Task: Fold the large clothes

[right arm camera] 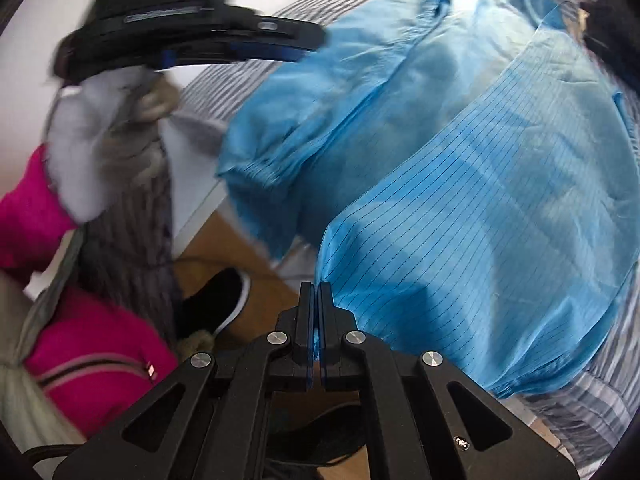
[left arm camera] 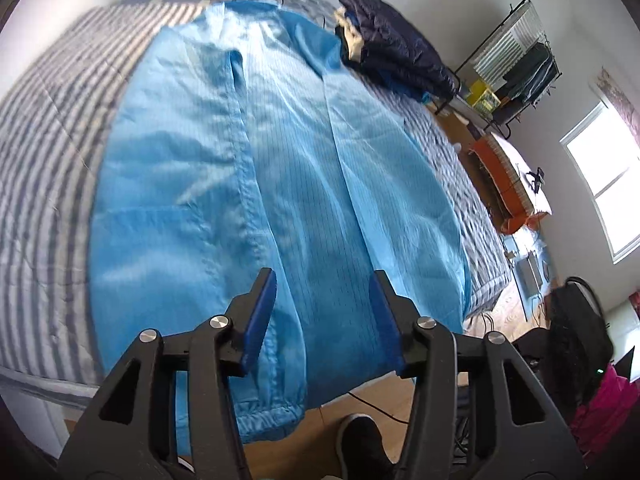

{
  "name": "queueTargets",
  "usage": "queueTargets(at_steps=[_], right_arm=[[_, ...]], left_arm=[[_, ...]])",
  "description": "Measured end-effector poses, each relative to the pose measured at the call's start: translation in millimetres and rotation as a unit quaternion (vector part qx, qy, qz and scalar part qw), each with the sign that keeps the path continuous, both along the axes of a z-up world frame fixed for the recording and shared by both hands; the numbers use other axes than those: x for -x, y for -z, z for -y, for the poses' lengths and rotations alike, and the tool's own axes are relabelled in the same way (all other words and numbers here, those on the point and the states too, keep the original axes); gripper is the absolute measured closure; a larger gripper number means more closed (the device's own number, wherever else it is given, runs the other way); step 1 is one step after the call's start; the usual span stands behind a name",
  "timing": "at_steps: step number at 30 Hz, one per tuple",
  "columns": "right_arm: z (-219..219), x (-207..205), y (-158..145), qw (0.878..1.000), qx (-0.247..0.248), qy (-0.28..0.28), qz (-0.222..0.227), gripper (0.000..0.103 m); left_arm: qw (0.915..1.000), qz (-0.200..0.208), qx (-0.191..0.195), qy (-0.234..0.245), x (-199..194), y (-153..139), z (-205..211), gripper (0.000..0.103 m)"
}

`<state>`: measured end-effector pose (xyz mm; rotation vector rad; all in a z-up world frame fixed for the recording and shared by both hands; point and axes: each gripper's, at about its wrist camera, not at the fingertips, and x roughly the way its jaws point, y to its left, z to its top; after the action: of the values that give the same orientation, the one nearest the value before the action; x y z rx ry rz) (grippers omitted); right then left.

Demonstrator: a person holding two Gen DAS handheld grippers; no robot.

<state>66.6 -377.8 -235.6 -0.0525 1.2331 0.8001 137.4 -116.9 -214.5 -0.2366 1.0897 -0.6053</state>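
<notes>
- Your left gripper stands partly open over the near end of the blue garment; its blue pads clear the cloth, with nothing pinched between them.
- Your right gripper is closed tight, and a thin edge of the blue garment is caught between its pads at the fabric's corner.
- The garment is thin, shiny, faintly pinstriped cloth with an elastic-gathered cuff. It lies spread along the striped bed, its lower end hanging over the bed's near edge.
- In the right wrist view, your left hand in a pale knit glove is blurred, as is the tool it grips; how that tool's fingers stand cannot be read there.
- A pink sleeve and a black shoe on the wooden floor are cut off by the tool bodies.
- Beyond the garment, on the bed's far right side, sits a pile of dark quilted clothes; its lower layers are hidden.
- Past the bed's right edge stands a wire rack holding dark items too small to identify.
</notes>
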Motion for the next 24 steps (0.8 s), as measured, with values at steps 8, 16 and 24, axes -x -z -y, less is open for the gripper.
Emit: queueTargets(at_steps=[8,16,24], right_arm=[[24.4,7.7,-28.1,0.999,-0.037,0.003,0.011,0.102],[115.1,-50.0,-69.3,0.983,-0.109,0.137,0.059,0.100],[175.2,-155.7,-49.0,0.957,-0.095,0.269,0.056,0.085]], left_arm=[[0.9973,-0.067,0.008,0.028,-8.5,45.1,39.5,0.053],[0.9959,-0.086,0.002,0.029,-17.2,66.1,67.4,0.053],[0.9958,-0.084,-0.002,0.037,-24.4,70.6,82.1,0.096]])
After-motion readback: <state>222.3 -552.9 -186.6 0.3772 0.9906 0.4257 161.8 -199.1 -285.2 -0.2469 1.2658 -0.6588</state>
